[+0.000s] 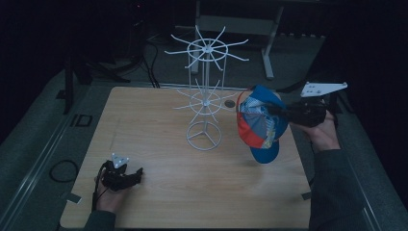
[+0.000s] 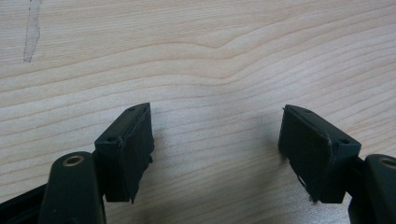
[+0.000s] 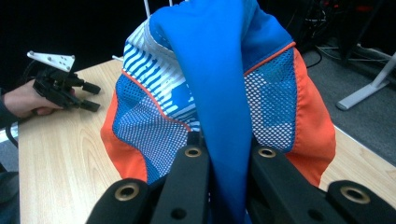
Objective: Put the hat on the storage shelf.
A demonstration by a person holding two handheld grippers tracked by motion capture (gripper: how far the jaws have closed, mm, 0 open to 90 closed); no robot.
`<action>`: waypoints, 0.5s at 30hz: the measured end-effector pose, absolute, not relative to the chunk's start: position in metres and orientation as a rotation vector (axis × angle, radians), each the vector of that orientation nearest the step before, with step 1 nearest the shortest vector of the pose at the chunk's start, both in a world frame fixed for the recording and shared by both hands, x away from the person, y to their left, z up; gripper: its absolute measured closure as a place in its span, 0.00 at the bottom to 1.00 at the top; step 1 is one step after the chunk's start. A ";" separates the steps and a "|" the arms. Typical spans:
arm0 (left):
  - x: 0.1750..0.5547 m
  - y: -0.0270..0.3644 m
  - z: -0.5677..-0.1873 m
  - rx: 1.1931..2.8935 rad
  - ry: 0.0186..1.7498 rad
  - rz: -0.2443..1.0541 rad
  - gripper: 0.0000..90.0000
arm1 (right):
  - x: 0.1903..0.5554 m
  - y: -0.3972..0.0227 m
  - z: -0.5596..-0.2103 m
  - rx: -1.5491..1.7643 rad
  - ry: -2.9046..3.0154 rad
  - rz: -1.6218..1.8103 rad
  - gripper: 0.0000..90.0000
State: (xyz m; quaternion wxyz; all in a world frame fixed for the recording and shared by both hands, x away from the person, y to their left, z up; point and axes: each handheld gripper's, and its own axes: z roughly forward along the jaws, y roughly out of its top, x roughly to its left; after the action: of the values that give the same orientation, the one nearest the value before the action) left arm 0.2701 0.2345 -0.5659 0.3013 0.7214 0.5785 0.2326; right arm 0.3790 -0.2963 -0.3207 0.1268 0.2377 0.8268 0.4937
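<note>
Cap [image 1: 260, 126], blue w/ orange and mesh panels, hangs in the air off the right tool [image 1: 278, 110], above the right half of the tabletop [image 1: 159, 192] and just right of the white wire rack [image 1: 206, 91]. In the right gripper view the jaws are clenched on a fold of the cap's blue fabric [image 3: 219, 140], crown bulging above them, so the grip looks firm. Rack stands upright near the tabletop's middle, two tiers of radiating prongs, all bare; the cap sits about level w/ the lower tier [image 1: 204, 102], apart from it. Left tool [image 1: 124, 177] rests low at the front-left of the tabletop, released, jaws spread w/ nothing but wood grain between them in the left gripper view. Step in hand, judging by this: carry phase, cap lifted and on its way to a prong. Next move prob. calls for swinging the cap over to a free prong tip and hooking an opening or the back strap onto it, w/o knocking the light rack; left tool could steady the base [image 1: 204, 136] if needed.
</note>
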 end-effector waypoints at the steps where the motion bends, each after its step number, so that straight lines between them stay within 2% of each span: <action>1: 0.270 0.235 -0.566 1.914 1.534 0.617 0.30 | 0.379 -0.296 -0.320 0.689 2.404 1.439 0.99; 15: 0.270 0.235 -0.566 1.915 1.535 0.616 0.30 | 0.381 -0.289 -0.309 0.670 2.388 1.468 0.99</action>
State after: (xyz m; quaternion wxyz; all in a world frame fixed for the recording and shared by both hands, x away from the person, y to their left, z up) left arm 0.2701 0.2345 -0.5658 0.3009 0.7216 0.5787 0.2321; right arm 0.3807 -0.2885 -0.3088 0.1292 0.2305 0.8216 0.5051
